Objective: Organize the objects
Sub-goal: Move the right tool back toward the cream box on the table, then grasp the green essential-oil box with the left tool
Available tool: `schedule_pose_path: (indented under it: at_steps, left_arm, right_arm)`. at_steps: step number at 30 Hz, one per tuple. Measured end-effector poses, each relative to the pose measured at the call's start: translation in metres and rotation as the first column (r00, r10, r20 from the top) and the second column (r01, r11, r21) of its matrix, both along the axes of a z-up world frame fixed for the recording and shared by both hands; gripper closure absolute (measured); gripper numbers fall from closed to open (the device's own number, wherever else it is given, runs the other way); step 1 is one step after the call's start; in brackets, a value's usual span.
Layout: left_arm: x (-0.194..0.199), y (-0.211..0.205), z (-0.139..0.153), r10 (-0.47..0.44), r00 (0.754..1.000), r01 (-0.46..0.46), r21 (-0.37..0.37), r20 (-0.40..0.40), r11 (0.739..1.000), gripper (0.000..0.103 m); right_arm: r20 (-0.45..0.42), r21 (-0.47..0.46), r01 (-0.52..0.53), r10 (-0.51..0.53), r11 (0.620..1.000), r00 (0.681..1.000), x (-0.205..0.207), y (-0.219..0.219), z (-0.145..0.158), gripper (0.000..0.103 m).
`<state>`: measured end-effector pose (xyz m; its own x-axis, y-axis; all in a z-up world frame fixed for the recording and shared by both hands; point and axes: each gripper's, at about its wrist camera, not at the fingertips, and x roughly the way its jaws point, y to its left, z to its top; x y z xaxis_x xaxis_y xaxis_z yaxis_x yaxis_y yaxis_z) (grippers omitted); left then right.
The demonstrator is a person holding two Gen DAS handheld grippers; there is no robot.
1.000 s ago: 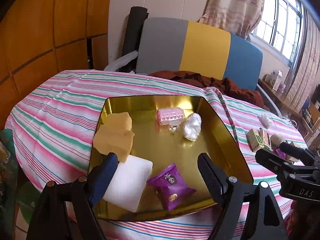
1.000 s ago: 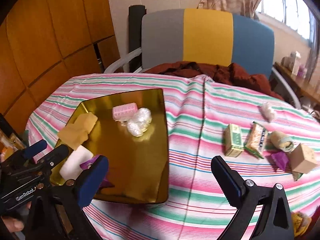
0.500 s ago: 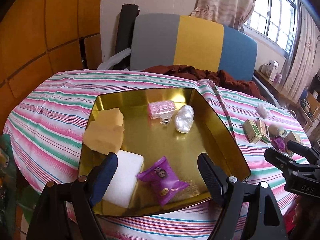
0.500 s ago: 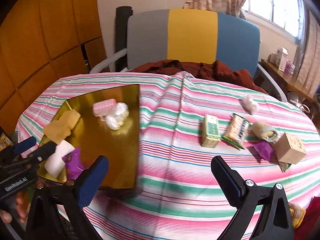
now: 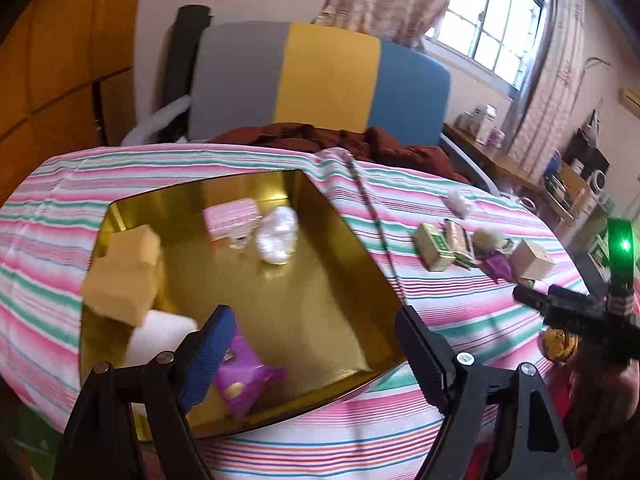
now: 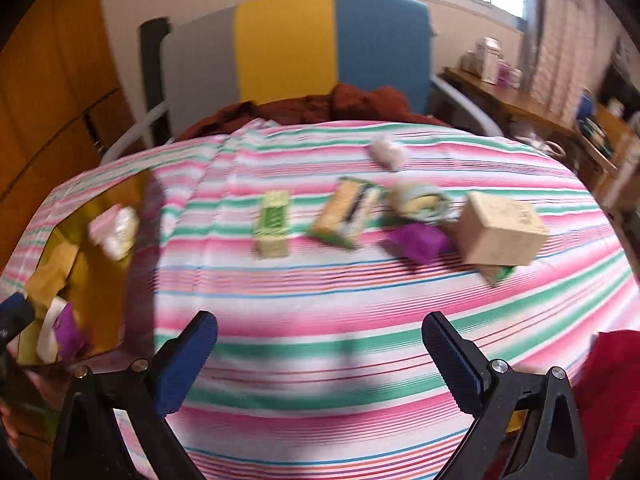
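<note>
No readable writing anywhere; print on green box (image 6: 273, 223), snack pack (image 6: 345, 213) and cardboard box (image 6: 501, 229) too blurred to read. Left gripper (image 5: 312, 344) wide open, empty, hovering over near edge of gold tray (image 5: 360, 276); touching nothing. Right gripper (image 6: 320, 354) wide open, empty, above bare striped surface (image 6: 320, 304), well right of tray. Inside tray: two tan sponge blocks (image 5: 124, 276) at left wall, white block (image 5: 160, 338) just in front of them, purple packet (image 5: 244, 380) near front edge beside left finger, pink case (image 5: 232, 218) and crumpled clear bag (image 5: 277, 236) touching near back. Right of tray, in a row on surface: green box, snack pack, rolled cloth (image 6: 420, 202), purple wrapper (image 6: 418, 240), cardboard box; white wad (image 6: 386, 152) farther back.
</note>
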<state>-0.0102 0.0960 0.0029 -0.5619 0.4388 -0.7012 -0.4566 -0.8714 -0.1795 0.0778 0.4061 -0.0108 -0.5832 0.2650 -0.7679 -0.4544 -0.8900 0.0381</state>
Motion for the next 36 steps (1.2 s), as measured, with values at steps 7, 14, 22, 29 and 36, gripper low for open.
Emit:
schedule_pose_path:
  at_steps: [7,14,22,29,36]
  left_arm:
    - [0.002,0.052,0.008,-0.129,0.992,0.129,0.018,0.002,0.991,0.021]
    - [0.001,0.103,0.006,-0.217,0.976,0.218,-0.009,0.012,0.976,0.021]
    - [-0.023,0.162,-0.005,-0.246,0.967,0.249,-0.036,0.069,0.968,0.026]
    - [-0.051,0.211,-0.023,-0.239,0.966,0.248,-0.091,0.103,0.964,0.027]
    - [-0.083,0.251,-0.054,-0.205,0.965,0.230,-0.150,0.165,0.962,0.035]
  right_arm:
    - [-0.084,0.028,0.172,-0.169,0.985,0.982,0.013,0.081,0.027,0.000]
    - [-0.137,-0.180,0.368,-0.394,0.912,0.909,0.042,0.150,0.006,0.000]
    - [-0.165,-0.339,0.363,-0.435,0.868,0.885,0.055,0.167,-0.002,0.000]
    - [-0.181,-0.298,0.308,-0.370,0.904,0.911,0.045,0.156,0.001,0.000]
    - [-0.201,-0.311,0.275,-0.346,0.910,0.917,0.045,0.154,0.003,0.000]
